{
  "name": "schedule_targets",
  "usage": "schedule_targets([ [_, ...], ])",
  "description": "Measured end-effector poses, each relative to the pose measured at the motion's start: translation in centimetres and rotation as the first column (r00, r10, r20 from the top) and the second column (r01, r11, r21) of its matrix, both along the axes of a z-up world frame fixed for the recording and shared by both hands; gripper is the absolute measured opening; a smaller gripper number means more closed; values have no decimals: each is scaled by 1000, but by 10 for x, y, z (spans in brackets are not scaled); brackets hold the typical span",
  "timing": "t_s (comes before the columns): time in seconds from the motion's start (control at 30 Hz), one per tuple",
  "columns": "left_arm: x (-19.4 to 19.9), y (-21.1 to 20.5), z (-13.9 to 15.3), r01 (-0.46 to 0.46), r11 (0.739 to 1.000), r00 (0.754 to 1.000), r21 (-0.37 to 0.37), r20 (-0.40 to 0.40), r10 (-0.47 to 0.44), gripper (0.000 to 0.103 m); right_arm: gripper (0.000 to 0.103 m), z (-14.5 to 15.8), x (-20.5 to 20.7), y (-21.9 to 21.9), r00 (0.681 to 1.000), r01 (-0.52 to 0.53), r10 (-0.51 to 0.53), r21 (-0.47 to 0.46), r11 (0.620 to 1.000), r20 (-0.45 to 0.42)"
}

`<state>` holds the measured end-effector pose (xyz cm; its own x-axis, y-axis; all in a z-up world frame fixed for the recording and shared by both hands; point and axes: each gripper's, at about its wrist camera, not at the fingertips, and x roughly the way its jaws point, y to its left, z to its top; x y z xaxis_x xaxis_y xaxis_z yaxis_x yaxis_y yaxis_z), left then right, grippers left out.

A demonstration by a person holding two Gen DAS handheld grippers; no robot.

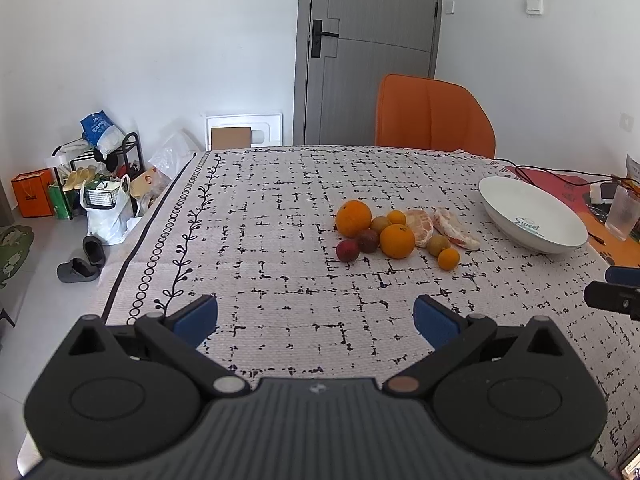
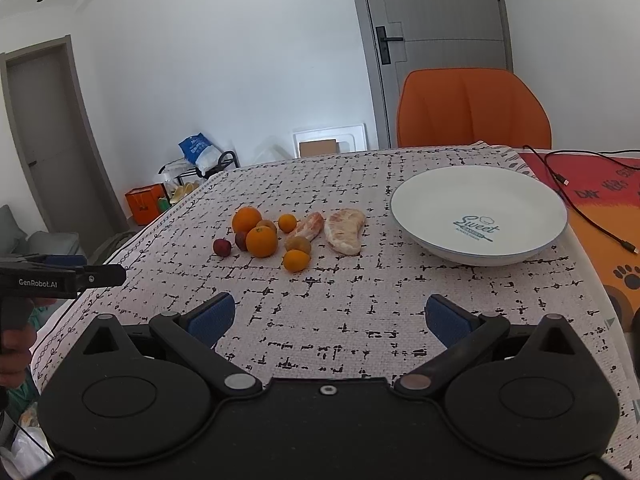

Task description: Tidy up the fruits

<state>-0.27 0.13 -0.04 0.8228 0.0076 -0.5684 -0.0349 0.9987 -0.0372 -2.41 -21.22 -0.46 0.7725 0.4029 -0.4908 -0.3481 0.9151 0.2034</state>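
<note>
Starting well means choosing an outlying fruit: the small orange citrus on the patterned-cloth surface, left of the empty white ceramic bowl. Both left tongs and right tongs gape, empty.

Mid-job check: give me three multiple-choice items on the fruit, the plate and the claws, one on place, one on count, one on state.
1. Where is the fruit pile?
A. on the plate
B. on the tablecloth, left of the plate
C. on the chair

2. How many peeled citrus pieces lie there?
A. two
B. none
C. five

3. What state are both claws in?
A. shut on an orange
B. shut on nothing
C. open, holding nothing

Answers:
1 B, the white plate holds nothing and the fruit lies on the tablecloth beside it.
2 A, two peeled pieces show.
3 C, the left claw and right claw have blue pads spread apart.
</note>
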Motion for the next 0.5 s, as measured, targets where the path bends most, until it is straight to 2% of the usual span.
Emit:
schedule_targets([
  [0.5,-2,-1,1,6,1000,1000,-9,10,-6,103,103,1,-1,-1,1000,-3,3,15,1000,5],
])
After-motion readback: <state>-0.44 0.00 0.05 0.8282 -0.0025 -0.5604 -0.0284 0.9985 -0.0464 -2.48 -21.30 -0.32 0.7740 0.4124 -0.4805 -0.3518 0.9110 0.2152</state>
